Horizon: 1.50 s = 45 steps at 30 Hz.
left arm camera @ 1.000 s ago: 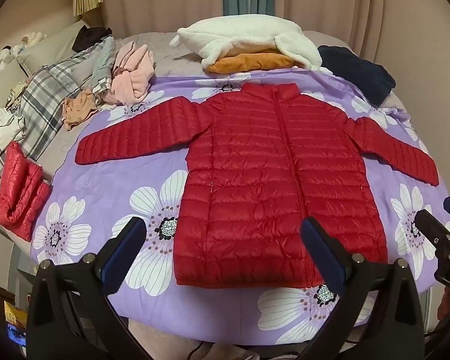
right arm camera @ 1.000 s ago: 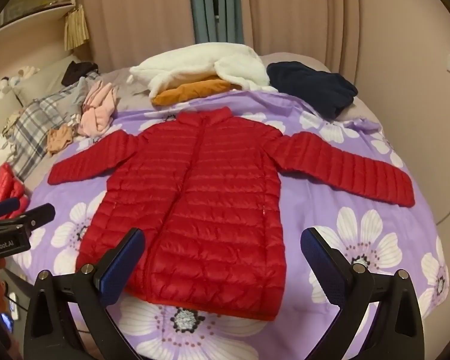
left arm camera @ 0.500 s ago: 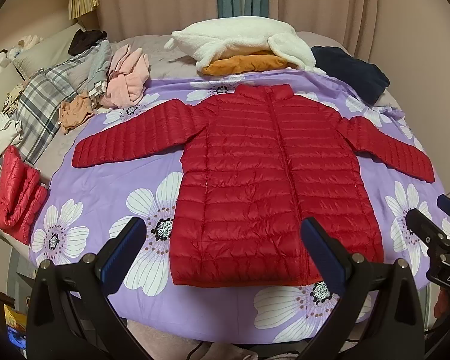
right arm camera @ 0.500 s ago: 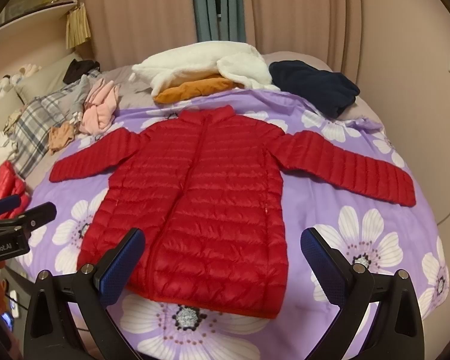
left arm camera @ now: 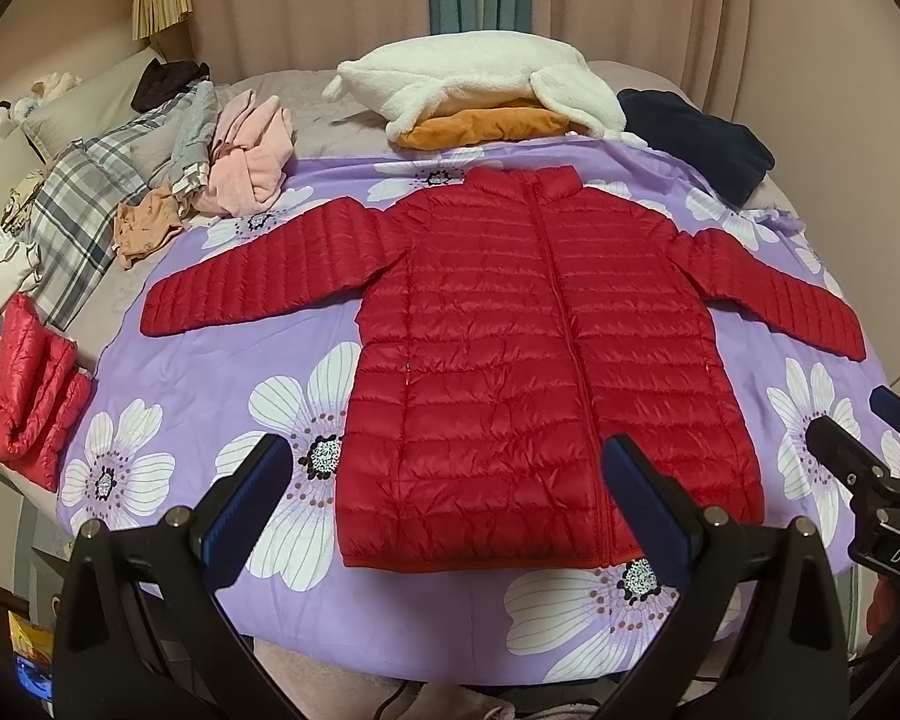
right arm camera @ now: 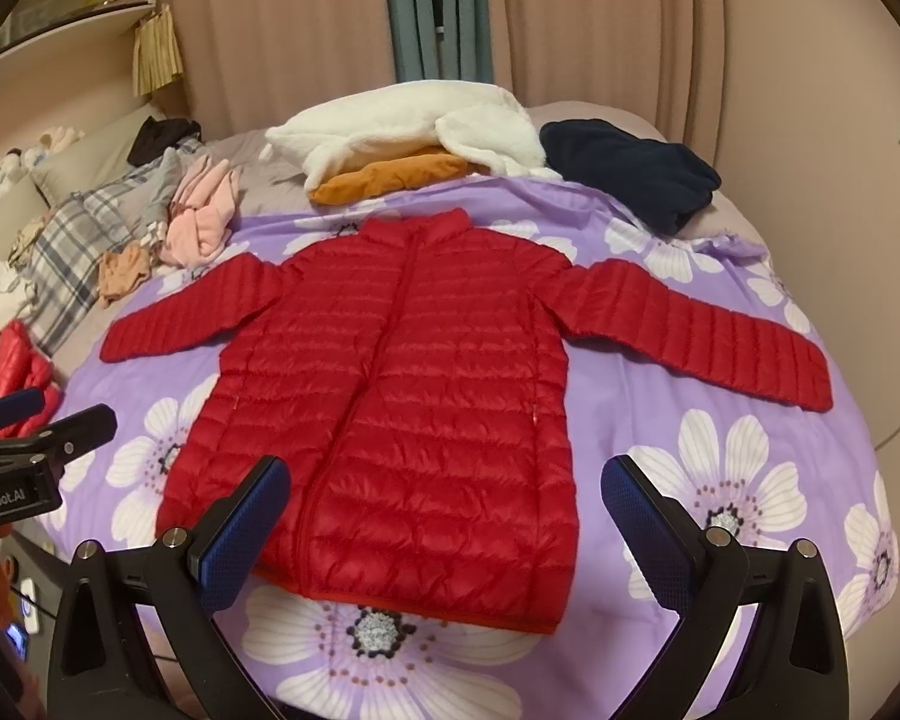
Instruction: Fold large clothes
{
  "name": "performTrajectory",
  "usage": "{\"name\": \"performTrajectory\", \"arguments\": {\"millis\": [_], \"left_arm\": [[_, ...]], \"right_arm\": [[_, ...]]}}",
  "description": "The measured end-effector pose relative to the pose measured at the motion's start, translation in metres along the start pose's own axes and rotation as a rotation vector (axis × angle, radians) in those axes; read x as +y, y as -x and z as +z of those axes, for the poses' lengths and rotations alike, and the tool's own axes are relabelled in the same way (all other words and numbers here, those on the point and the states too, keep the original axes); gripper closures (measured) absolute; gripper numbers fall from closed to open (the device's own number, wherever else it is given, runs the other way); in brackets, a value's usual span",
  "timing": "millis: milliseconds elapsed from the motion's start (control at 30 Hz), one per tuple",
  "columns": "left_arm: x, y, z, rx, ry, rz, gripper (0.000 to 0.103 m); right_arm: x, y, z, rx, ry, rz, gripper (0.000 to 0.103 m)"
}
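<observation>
Jacket (left arm camera: pixel 528 360): flat at bed (left arm camera: pixel 210 384) centre, collar at 12 o'clock, sleeves out toward 9 and 3. Unfolded; every fold remains. Left gripper (left arm camera: pixel 450 504), right gripper (right arm camera: pixel 447 510): wide, empty, hovering at 6.

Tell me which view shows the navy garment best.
The right wrist view: the navy garment sits nearer the frame's middle there, with its whole folded bulk and near edge visible beside the white fleece. The left wrist view shows it too, but pushed toward the distorted right side and looking smaller.
</observation>
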<state>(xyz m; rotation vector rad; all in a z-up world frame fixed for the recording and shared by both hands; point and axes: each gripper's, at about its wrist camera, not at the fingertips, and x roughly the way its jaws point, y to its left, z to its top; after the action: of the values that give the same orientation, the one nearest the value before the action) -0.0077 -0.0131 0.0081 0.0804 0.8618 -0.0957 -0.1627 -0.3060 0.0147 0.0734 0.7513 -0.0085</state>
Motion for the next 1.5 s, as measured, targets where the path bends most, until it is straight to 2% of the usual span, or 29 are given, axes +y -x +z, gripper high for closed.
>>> {"name": "performTrajectory", "arguments": {"millis": [1500], "left_arm": [[0.0024, -0.0008, -0.0066, 0.004, -0.014, -0.002, 0.0]], "right_arm": [[-0.001, 0.0, -0.0012, 0.003, -0.004, 0.003, 0.001]]}}
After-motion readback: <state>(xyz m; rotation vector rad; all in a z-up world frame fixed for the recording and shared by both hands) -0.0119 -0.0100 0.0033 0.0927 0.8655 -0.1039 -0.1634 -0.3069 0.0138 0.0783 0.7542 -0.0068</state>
